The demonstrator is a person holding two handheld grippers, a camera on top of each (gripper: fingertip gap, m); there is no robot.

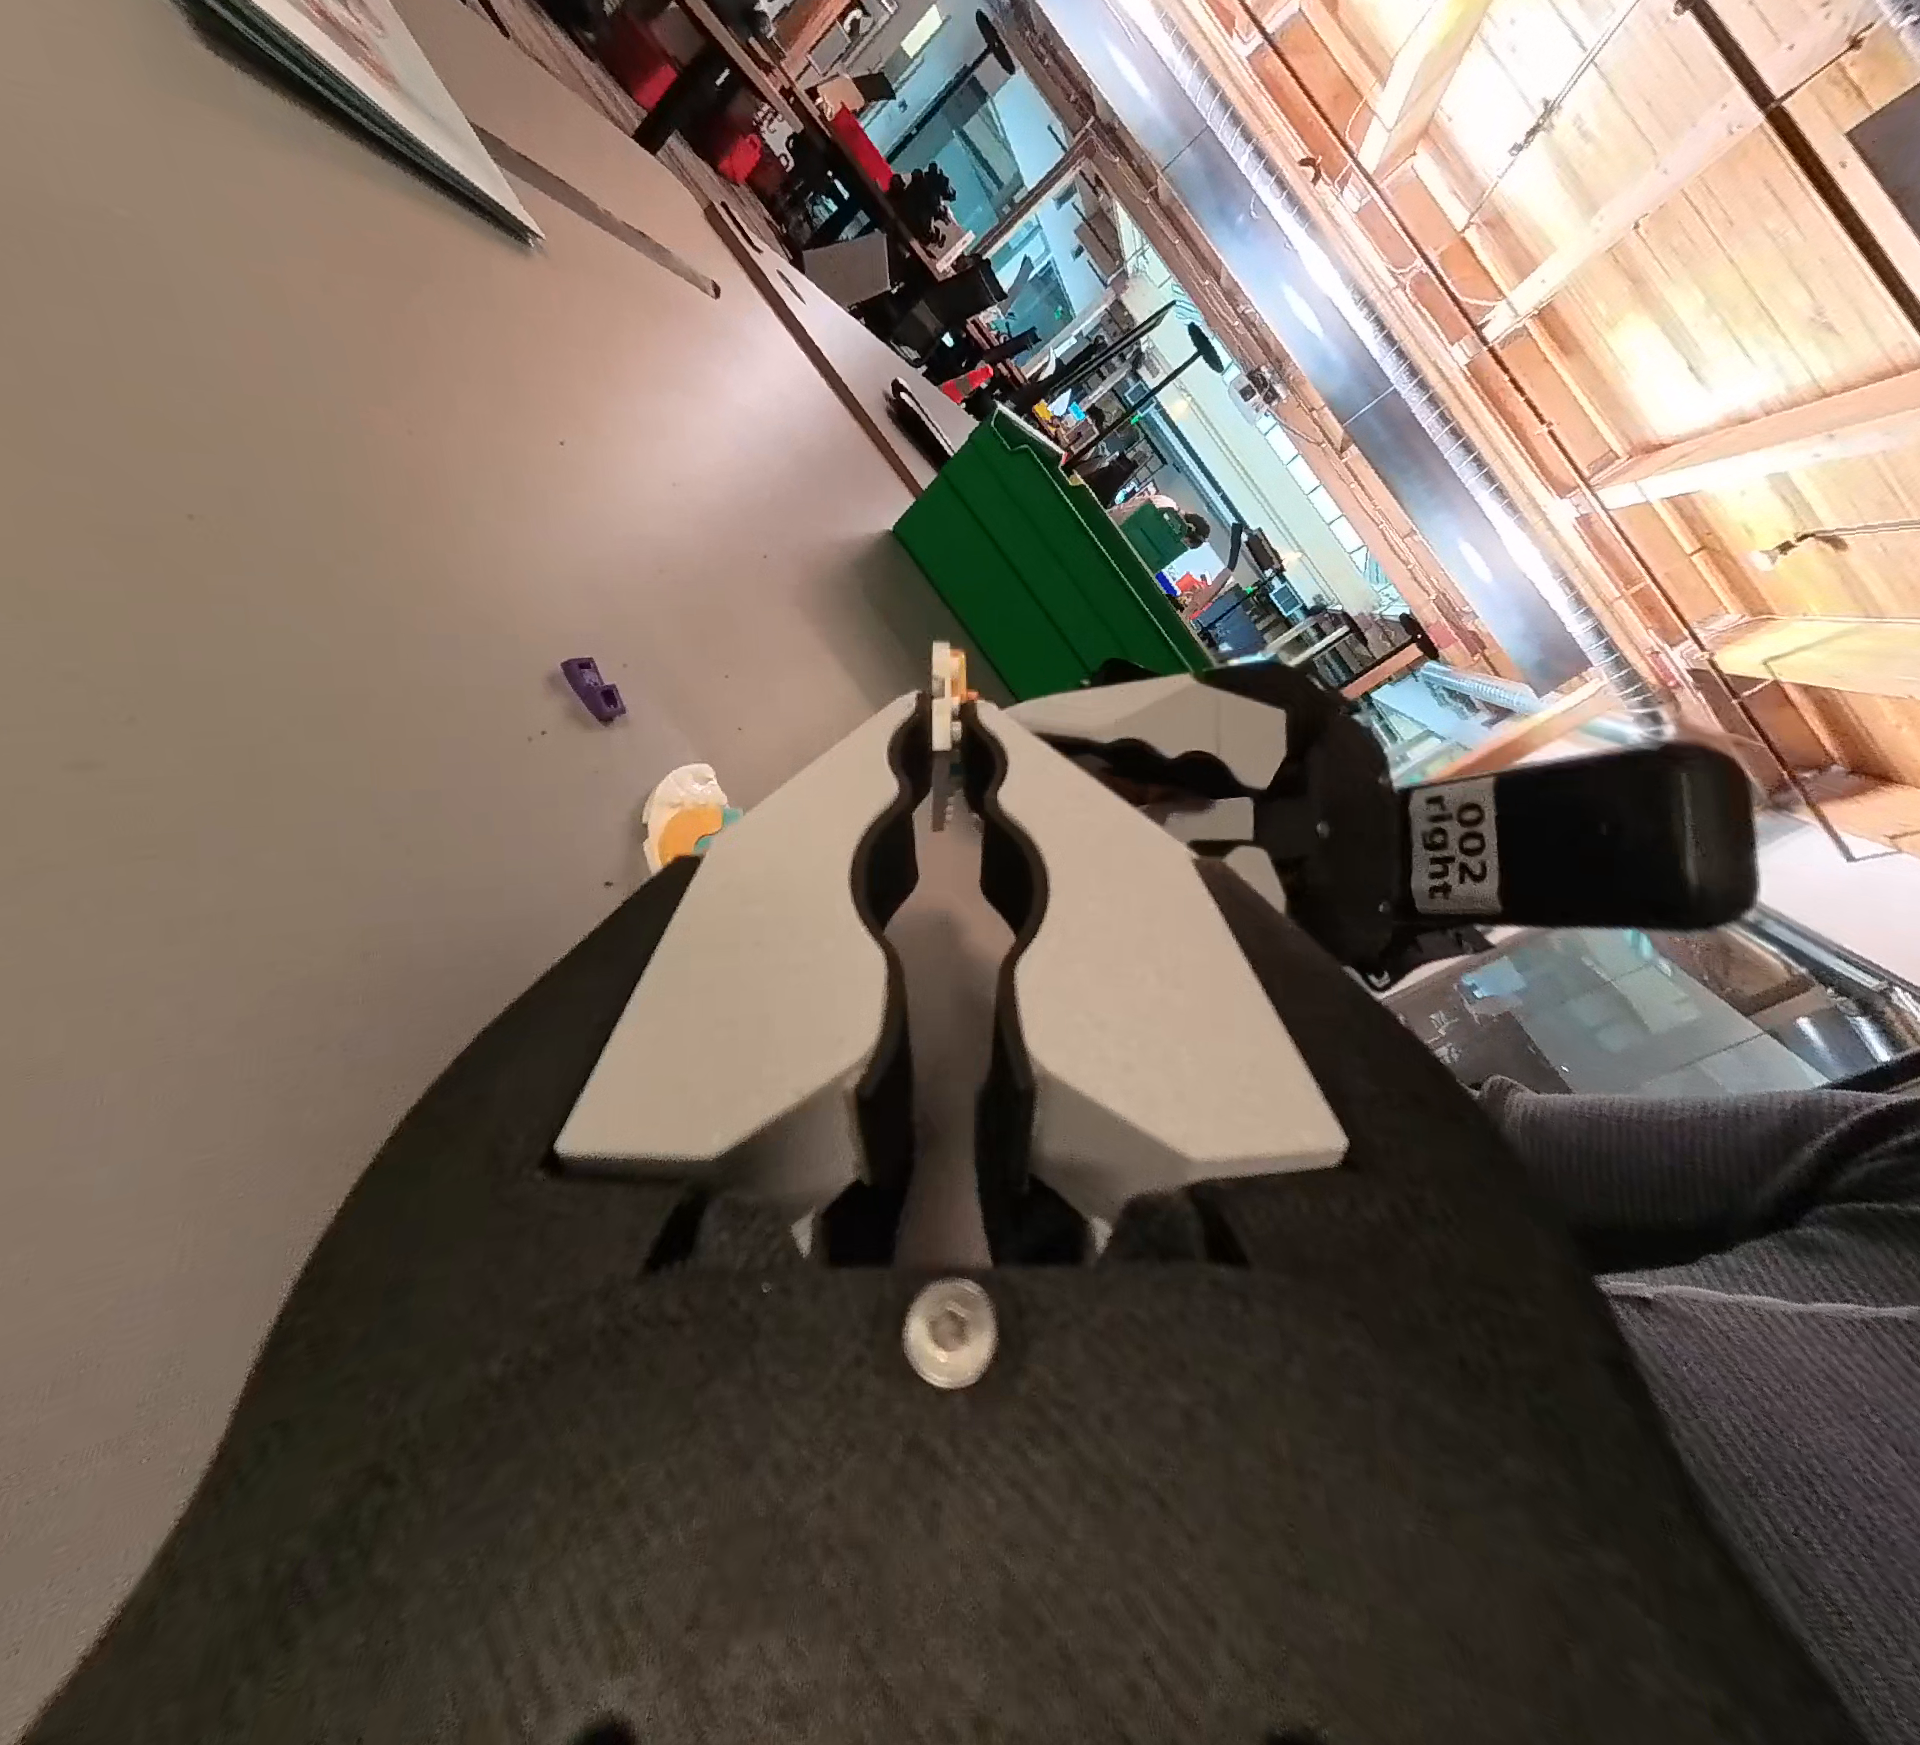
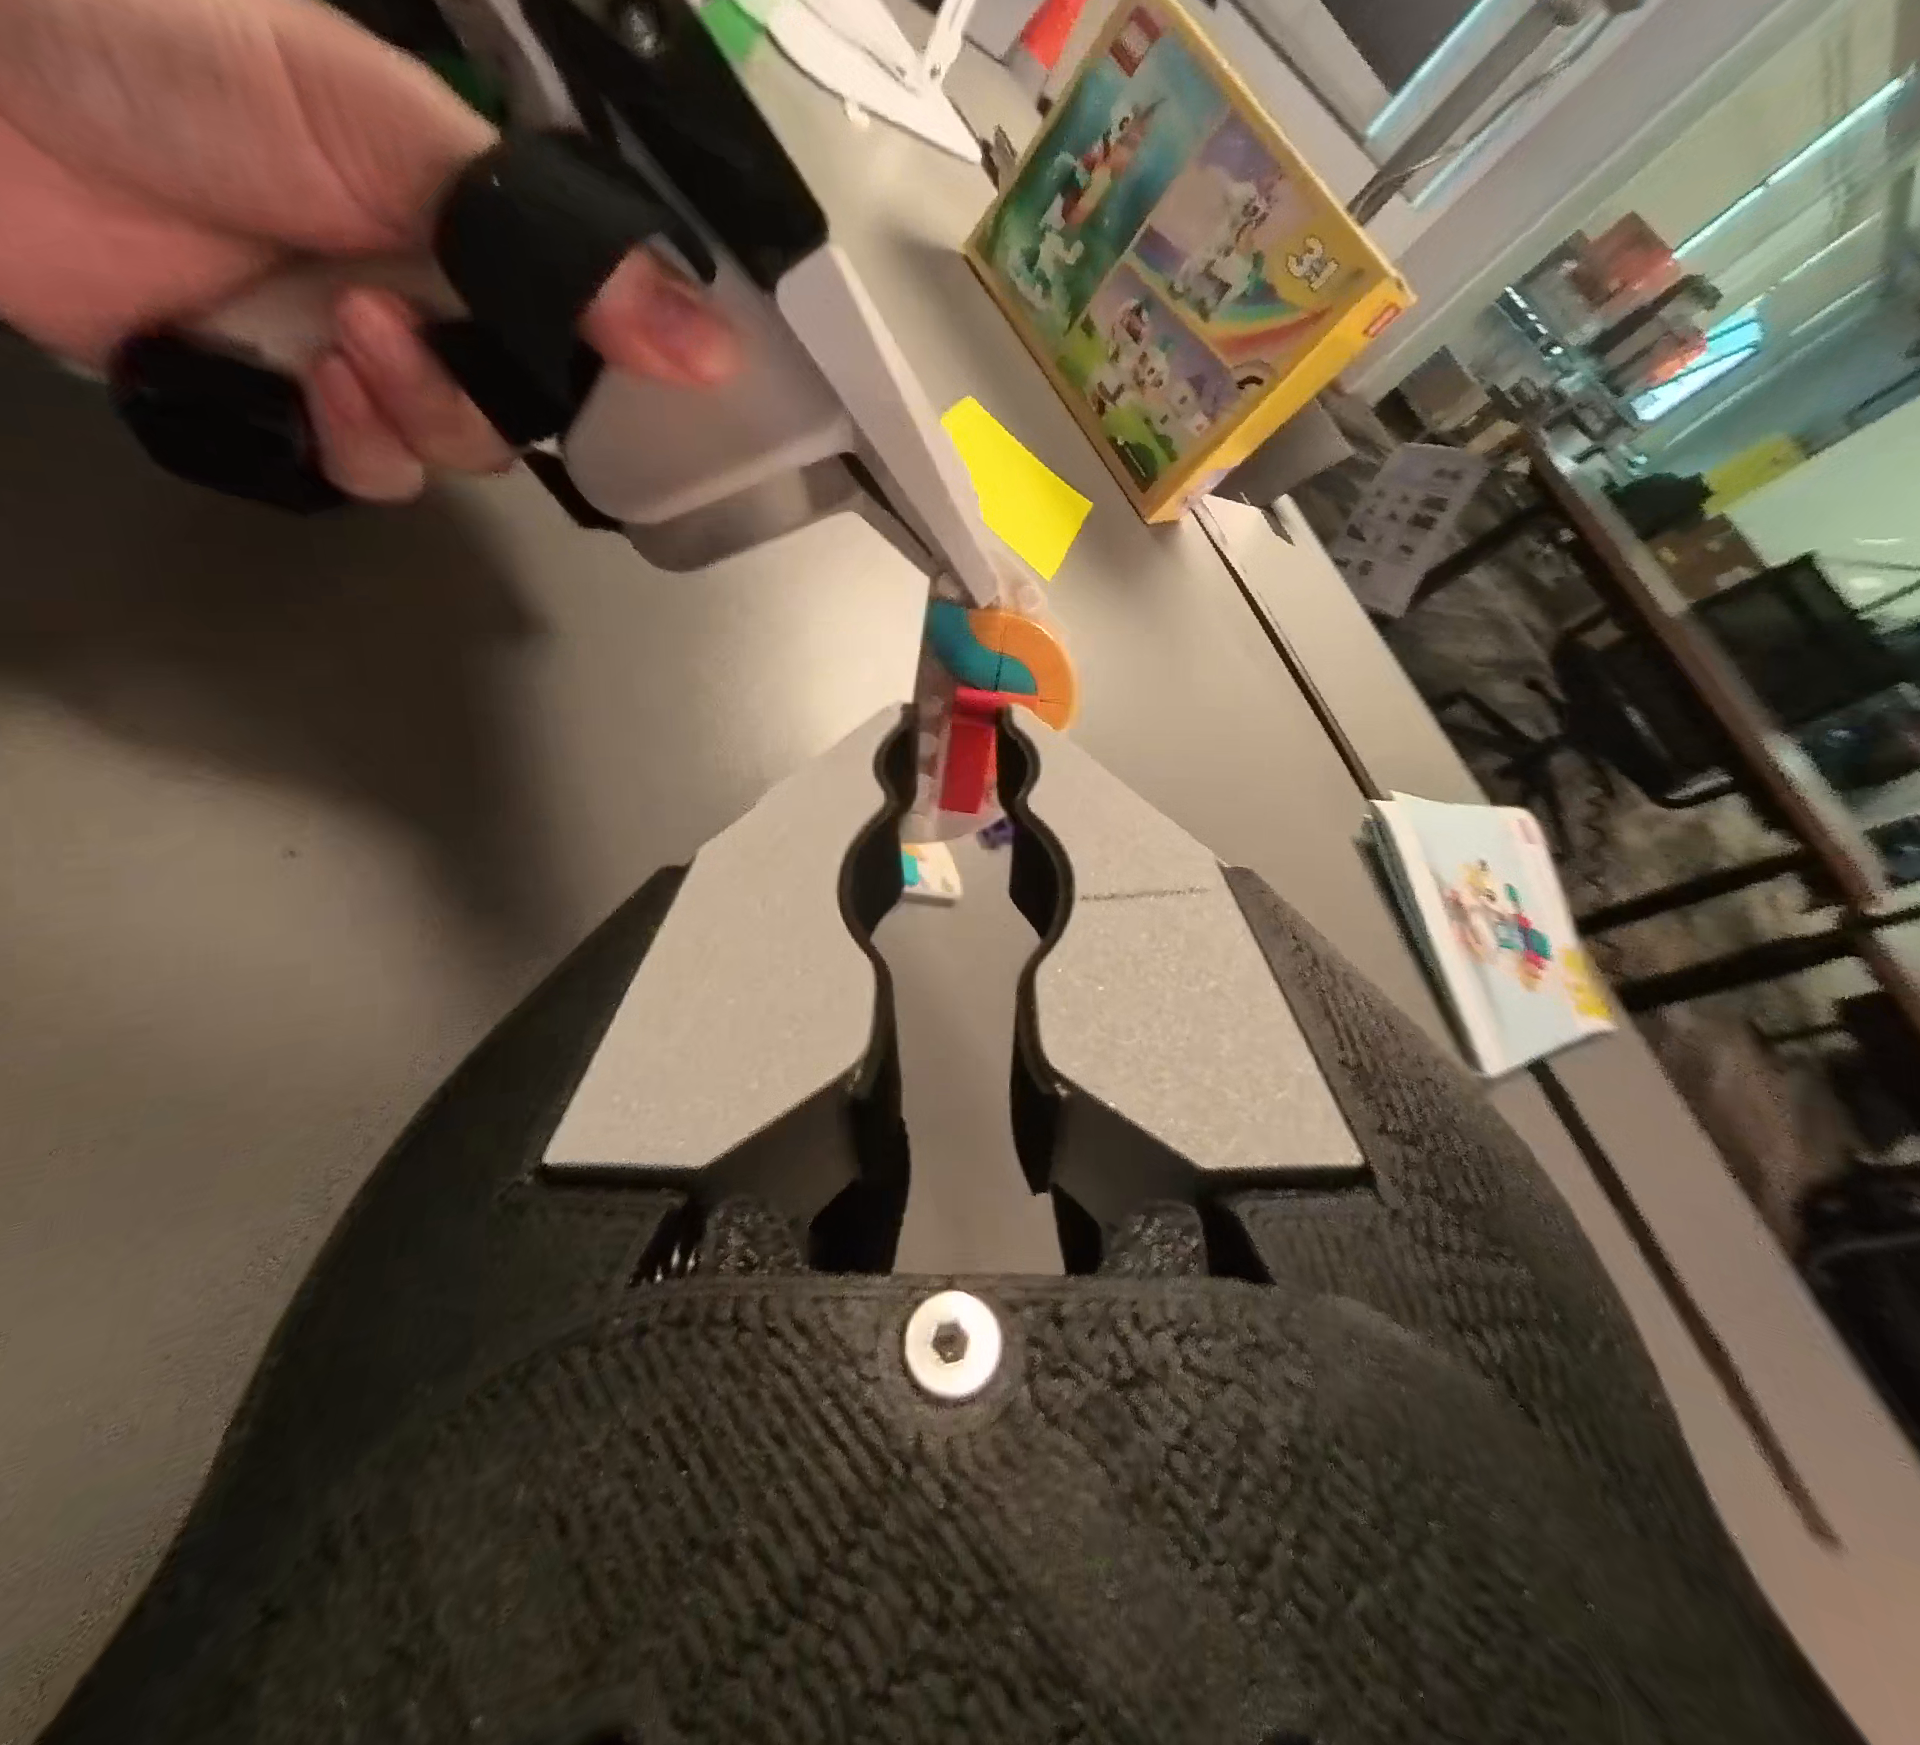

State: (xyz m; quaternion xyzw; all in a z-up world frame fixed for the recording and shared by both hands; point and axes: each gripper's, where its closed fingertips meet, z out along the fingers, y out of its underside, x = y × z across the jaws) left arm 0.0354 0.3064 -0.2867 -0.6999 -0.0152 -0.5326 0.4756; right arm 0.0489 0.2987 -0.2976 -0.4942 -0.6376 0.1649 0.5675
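Both grippers pinch same toy brick piece (image 2: pixel 987 687): left gripper (image 1: pixel 948 719) on white end, right gripper (image 2: pixel 961 760) on red part, above grey table (image 2: pixel 208 864).

Both views show strong wide-angle distortion, with straight edges bowing toward the borders. Lighting is bright and diffuse. In the left wrist view the ceiling panels (image 1: pixel 1662 365) are overexposed. In the right wrist view the hand (image 2: pixel 239 241) is motion-blurred and casts a soft shadow on the table (image 2: pixel 208 864).
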